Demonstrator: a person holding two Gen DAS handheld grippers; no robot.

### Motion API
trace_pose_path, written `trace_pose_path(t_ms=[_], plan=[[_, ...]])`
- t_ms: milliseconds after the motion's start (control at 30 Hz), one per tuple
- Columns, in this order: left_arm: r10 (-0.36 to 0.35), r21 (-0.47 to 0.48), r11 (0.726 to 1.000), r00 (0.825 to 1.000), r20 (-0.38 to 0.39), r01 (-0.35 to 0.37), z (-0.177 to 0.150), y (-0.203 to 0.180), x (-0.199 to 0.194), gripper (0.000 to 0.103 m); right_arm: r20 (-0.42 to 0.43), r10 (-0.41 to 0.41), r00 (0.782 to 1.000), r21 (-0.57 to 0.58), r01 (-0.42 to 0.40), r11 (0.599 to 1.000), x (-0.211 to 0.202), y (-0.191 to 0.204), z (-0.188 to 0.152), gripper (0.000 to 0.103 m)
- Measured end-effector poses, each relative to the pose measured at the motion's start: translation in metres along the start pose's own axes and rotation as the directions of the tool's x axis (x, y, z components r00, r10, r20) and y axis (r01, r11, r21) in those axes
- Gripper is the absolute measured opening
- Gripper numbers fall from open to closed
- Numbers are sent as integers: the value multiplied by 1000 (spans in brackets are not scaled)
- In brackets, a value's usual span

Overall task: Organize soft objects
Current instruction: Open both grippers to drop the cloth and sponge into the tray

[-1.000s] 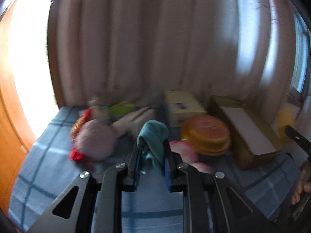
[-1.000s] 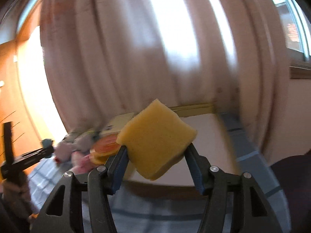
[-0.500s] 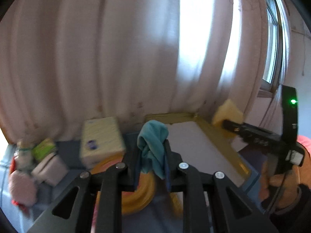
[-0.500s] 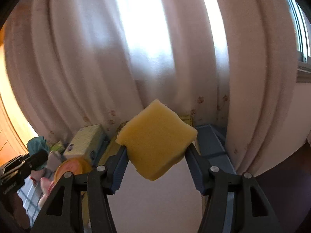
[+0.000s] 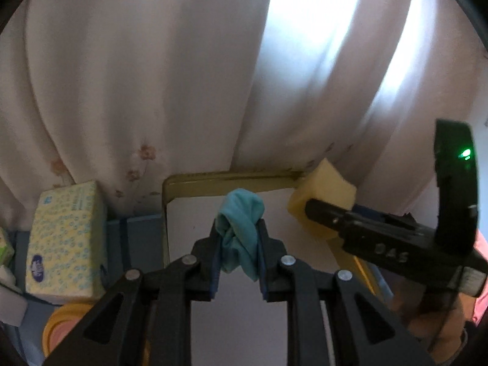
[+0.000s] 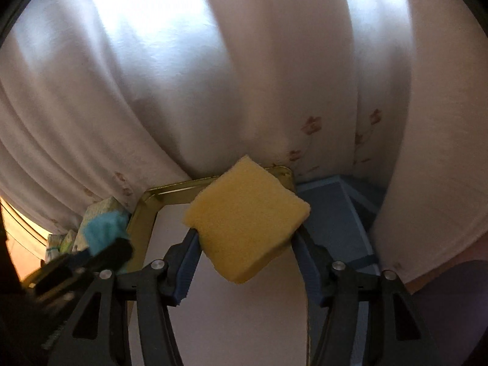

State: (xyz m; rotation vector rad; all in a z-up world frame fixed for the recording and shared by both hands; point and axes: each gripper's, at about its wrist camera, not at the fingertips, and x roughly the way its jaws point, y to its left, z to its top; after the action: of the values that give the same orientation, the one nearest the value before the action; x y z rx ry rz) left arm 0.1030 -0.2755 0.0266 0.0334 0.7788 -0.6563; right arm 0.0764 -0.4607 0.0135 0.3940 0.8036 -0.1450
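Note:
A bunched teal cloth (image 5: 241,213) sticks up between the blue pads of my left gripper (image 5: 238,244), which is shut on it above a gold-rimmed tray (image 5: 213,180) with a white floor. My right gripper (image 6: 244,238) has a yellow sponge (image 6: 247,207) between its pads, and its jaws are opening while the pads still touch the sponge. The sponge hangs over the tray's far right corner (image 6: 283,170). In the left wrist view the sponge (image 5: 323,183) shows at the right. The teal cloth (image 6: 103,228) appears blurred at the left of the right wrist view.
A pale curtain (image 5: 183,76) hangs close behind the tray. A yellow patterned tissue box (image 5: 65,244) stands left of the tray, with a yellow round container (image 5: 67,320) in front of it. Blue checked fabric (image 6: 332,213) covers the surface. A person's hand (image 5: 427,320) grips the right tool.
Both grippers have swung right, away from the pile of toys, and now hang over the gold-rimmed tray. Each still carries its object. The tissue box has slid to the left edge.

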Motion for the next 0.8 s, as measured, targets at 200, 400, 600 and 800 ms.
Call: trace_pose_path(t_ms=[200,400,600,800], plan=[[46,-50,997,995,-88,-51,7,6,32,91,-45,87,995,57,-85,995,16,-11,3,76],[69,-58,996,996,-53,-72,8,2,24,100,25,151,988,85,-152,985,-5,-12,1,79],[74,-80,994,997,7,-73,8,6,-9,101,193,138,972,45,-149,988,-52,10,-17,79],[161,-45,987,981,109,-157,-17,17,-51,101,374,46,926,21,-58,998,-92,39,-69,79]])
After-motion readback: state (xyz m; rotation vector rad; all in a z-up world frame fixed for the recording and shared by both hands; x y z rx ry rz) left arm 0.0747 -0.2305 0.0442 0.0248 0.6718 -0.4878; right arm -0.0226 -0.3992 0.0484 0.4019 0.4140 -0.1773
